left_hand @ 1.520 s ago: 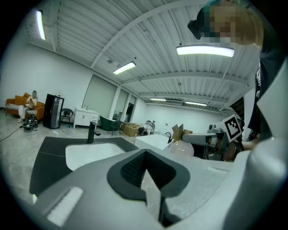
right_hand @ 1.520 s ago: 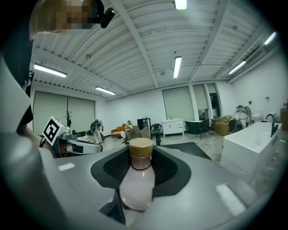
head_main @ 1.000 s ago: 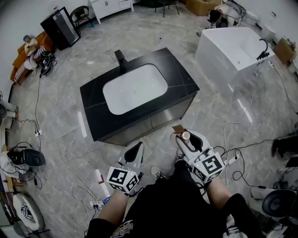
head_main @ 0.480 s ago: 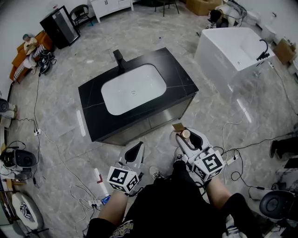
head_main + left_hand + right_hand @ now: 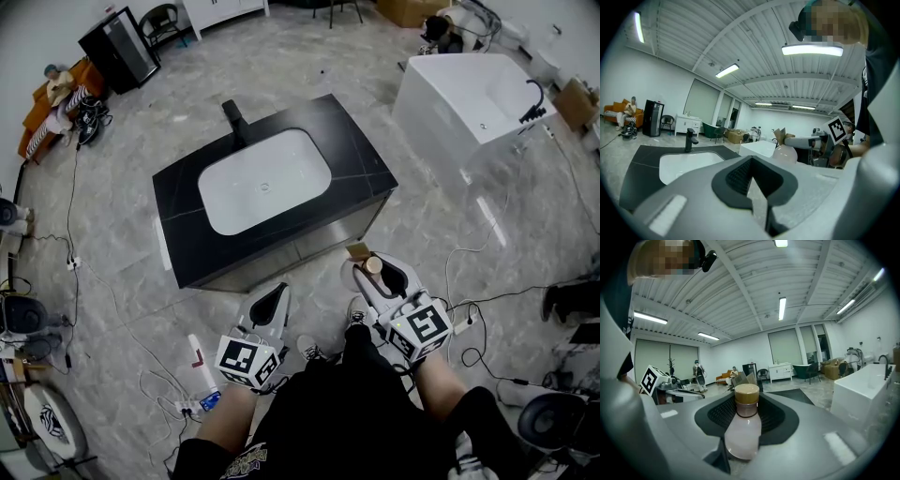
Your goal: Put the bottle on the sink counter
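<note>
We find the right tongs point(image 5: 377, 274) clamped on the bottle point(image 5: 743, 427), the left tongs point(image 5: 271, 302) closed empty, both off the bench point(image 5: 366, 173), near its front edge.

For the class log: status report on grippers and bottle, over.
Right gripper shut on bottle. Left gripper shut, empty. Bottle short of sink counter, not yet placed. Nothing in the way.

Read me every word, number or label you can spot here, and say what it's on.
No readable text anywhere.
The cube on the left hand-held gripper and the cube on the right hand-held gripper: black-and-white square patterns, no letters.
The bottle: no label visible.
The shirt print, bottom of the head view: too small to read.
</note>
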The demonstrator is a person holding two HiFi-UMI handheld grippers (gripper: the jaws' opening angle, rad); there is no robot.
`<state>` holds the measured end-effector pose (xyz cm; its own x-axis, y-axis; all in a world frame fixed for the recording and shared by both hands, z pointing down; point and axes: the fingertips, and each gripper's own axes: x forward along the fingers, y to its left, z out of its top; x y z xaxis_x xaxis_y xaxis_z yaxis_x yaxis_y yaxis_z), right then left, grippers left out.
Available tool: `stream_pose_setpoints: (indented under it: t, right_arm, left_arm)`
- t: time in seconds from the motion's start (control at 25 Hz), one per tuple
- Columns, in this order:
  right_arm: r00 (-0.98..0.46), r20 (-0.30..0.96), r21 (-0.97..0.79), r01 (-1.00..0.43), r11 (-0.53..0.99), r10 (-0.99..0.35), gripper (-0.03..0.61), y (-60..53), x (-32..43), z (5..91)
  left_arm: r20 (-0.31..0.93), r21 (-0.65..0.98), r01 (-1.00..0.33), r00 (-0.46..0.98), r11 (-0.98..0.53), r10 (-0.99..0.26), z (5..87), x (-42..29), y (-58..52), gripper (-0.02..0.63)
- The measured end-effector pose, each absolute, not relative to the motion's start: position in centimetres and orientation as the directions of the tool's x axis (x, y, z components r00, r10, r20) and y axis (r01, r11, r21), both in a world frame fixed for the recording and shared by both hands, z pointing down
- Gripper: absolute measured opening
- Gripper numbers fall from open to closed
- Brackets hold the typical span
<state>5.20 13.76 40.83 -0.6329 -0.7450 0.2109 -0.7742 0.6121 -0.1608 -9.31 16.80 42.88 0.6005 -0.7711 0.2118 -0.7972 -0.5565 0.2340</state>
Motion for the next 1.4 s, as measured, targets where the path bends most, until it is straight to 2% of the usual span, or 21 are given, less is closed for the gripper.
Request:
stream_pose_setpoints:
  t: [1.4]
  right_arm:
    - [-0.720, 0.159, -0.149, -0.694, 0.704, -0.676, 0.166, -1.3, 14.0, 39.4]
  left_arm:
    - [0.183, 0.225, -0.867, 0.487, -0.445, -0.854, 41.8, 0.2, 5.6, 0.000]
